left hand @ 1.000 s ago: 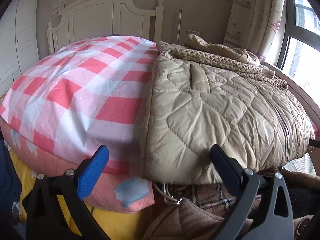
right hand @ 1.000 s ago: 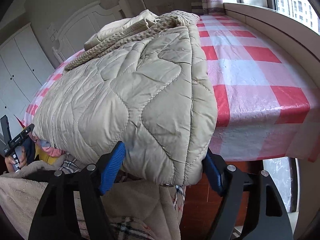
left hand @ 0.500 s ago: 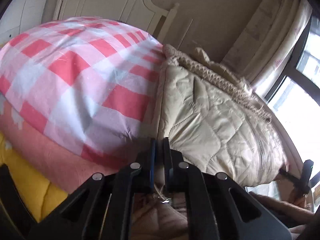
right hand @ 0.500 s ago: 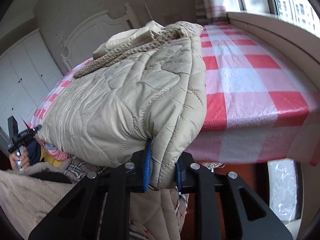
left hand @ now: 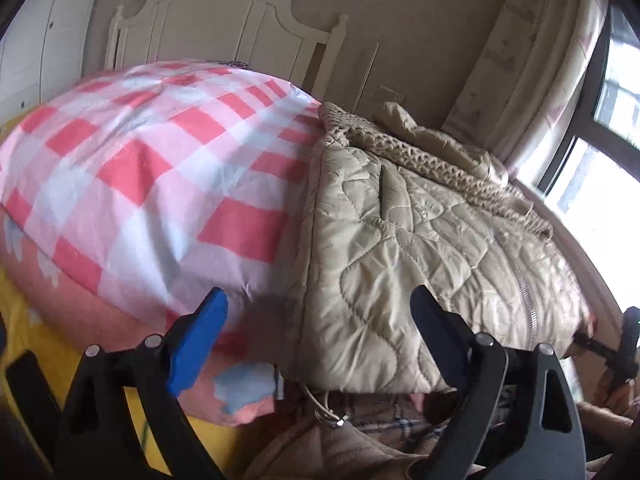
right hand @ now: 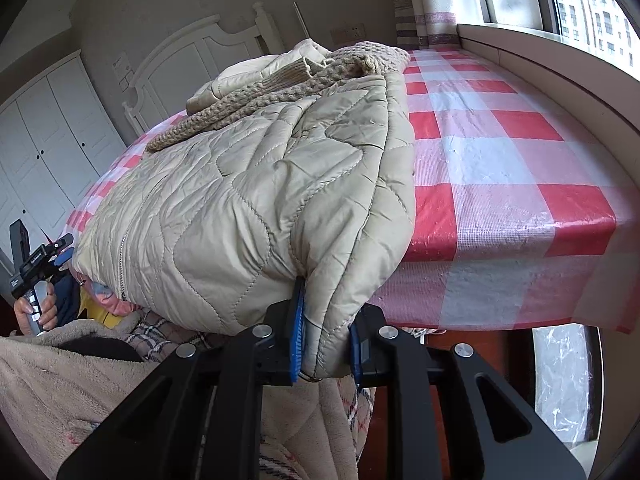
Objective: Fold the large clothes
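Observation:
A beige quilted jacket [left hand: 420, 248] lies folded on the red-checked bed cover [left hand: 160, 168], its near edge hanging over the bed's front. A beige knitted garment [left hand: 400, 148] lies on its far part. My left gripper [left hand: 320, 316] is open, its jaws wide apart in front of the jacket's left corner, holding nothing. In the right wrist view my right gripper [right hand: 326, 336] is shut on the jacket's [right hand: 240, 200] near right corner at the bed's edge. The knitted garment [right hand: 280, 92] lies behind.
A white headboard [left hand: 224, 20] and wall stand behind the bed. The window sill [right hand: 560, 56] runs along the right. White wardrobes [right hand: 48, 140] stand at the left. A fleece and plaid garment [right hand: 80, 380] fills the foreground. The left gripper's handle and hand [right hand: 36, 276] show at far left.
My left gripper was open, shut at the jacket's left corner half a second ago, and has opened again. My right gripper closed on the right corner and still holds it.

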